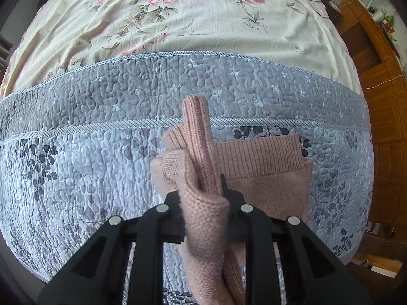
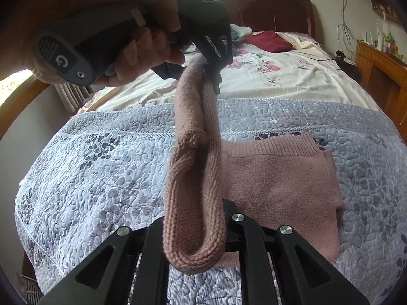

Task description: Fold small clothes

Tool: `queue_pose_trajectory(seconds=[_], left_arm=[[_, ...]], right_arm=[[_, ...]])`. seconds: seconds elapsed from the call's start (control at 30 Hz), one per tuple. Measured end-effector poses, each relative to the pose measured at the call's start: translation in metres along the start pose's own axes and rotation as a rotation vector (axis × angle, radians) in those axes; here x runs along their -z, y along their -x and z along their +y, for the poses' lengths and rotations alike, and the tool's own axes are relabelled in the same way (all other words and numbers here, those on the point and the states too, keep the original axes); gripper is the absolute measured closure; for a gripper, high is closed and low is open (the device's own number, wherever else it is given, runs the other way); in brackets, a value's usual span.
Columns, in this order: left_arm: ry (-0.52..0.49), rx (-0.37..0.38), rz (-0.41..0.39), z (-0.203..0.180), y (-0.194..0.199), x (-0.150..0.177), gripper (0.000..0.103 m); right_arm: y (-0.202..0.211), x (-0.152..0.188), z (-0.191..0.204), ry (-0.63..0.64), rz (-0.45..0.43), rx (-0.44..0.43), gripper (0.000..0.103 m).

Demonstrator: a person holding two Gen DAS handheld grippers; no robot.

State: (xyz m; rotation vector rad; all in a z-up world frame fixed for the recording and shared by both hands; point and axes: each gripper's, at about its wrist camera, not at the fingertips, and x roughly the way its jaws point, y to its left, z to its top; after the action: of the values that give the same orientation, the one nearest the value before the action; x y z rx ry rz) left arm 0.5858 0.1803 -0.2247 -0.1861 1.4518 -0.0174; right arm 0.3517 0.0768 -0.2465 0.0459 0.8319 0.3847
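**A:** Left wrist view first: what are the fingers doing?

**B:** The left gripper (image 1: 203, 200) has its fingers drawn close together, clamped on a fold of the pink knit sweater (image 1: 267, 178). A bunched ridge of the knit stands up between them, and its ribbed end pokes forward past the tips. More of the fabric droops down below the fingers toward the camera.

**A:** And the rest of the garment?

**B:** It lies flat on the grey quilted bedspread (image 1: 89, 165), just to the right of the fingers, with a ribbed band along its far edge. Beyond the quilt is a cream floral sheet (image 1: 190, 20).

**A:** Right wrist view?

**B:** The right gripper (image 2: 195, 223) is likewise closed on the sweater (image 2: 279, 178); a thick rolled fold of knit fills the narrow gap between its fingers and loops over in front of the lens. From there the lifted edge runs up as a taut rope of fabric to the left gripper (image 2: 208, 68), held high by a hand (image 2: 142, 45) wrapped around its grey handle.

**A:** So both hold the same edge?

**B:** Yes, one raised edge, stretched between them, with the sweater's body resting on the bedspread (image 2: 101, 178). A dark red cloth (image 2: 269, 41) lies far back on the bed, near the wooden headboard (image 2: 274, 7).
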Motion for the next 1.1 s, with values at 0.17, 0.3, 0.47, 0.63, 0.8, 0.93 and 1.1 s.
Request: queue_pose_trajectory(seconds=[0.17,0.3,0.47,0.63,0.8,0.93,1.1], left_arm=[[-0.039,-0.025,0.001,-0.032,-0.012,0.000,0.084],[-0.066,-0.044,0.006,-0.054,-0.023,0.001,0.084],[-0.093,-0.067,0.013,-0.078,-0.039,0.003,0.084],[-0.120,-0.096,0.014,-0.100,-0.056,0.006,0.084],[-0.126,-0.130,0.006,-0.119,-0.076,0.010,0.084],[-0.138,-0.161,-0.006,-0.136,-0.086,0.011,0.084],[-0.162,-0.199,-0.028,-0.156,-0.094,0.013,0.085]], right_arm=[[0.000,0.007,-0.024,-0.052,0.009,-0.002,0.093],[0.000,0.013,-0.039,-0.096,0.013,-0.005,0.093],[-0.002,0.021,-0.056,-0.148,0.020,-0.009,0.093],[-0.005,0.029,-0.075,-0.211,0.031,-0.018,0.093],[-0.009,0.039,-0.094,-0.271,0.044,-0.034,0.093],[-0.012,0.047,-0.107,-0.308,0.051,-0.046,0.093],[-0.011,0.055,-0.124,-0.352,0.051,-0.058,0.093]])
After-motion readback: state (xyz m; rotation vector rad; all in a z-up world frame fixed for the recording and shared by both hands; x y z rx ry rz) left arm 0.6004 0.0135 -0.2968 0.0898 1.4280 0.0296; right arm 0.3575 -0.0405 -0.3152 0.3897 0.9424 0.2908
